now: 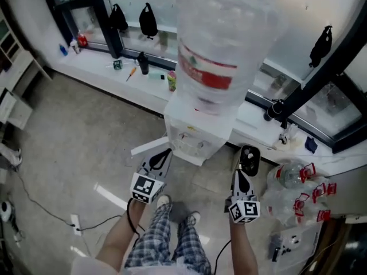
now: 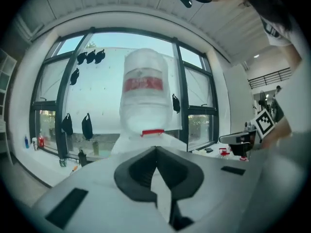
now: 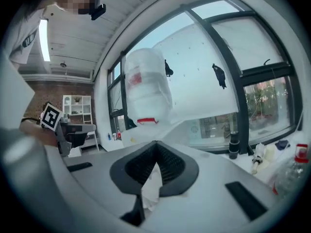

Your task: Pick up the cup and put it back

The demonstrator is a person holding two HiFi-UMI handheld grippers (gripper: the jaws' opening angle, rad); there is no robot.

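Holding both tools level at the water dispenser (image 1: 192, 136): left gripper (image 2: 155, 149) pinched shut on nothing, right gripper (image 3: 154, 143) likewise closed and empty. No cup in any view; possibly in the tap recess under the bottle (image 1: 221, 44), can't confirm. Dispenser sits straight ahead, between the two, neither hand clearly nearer.
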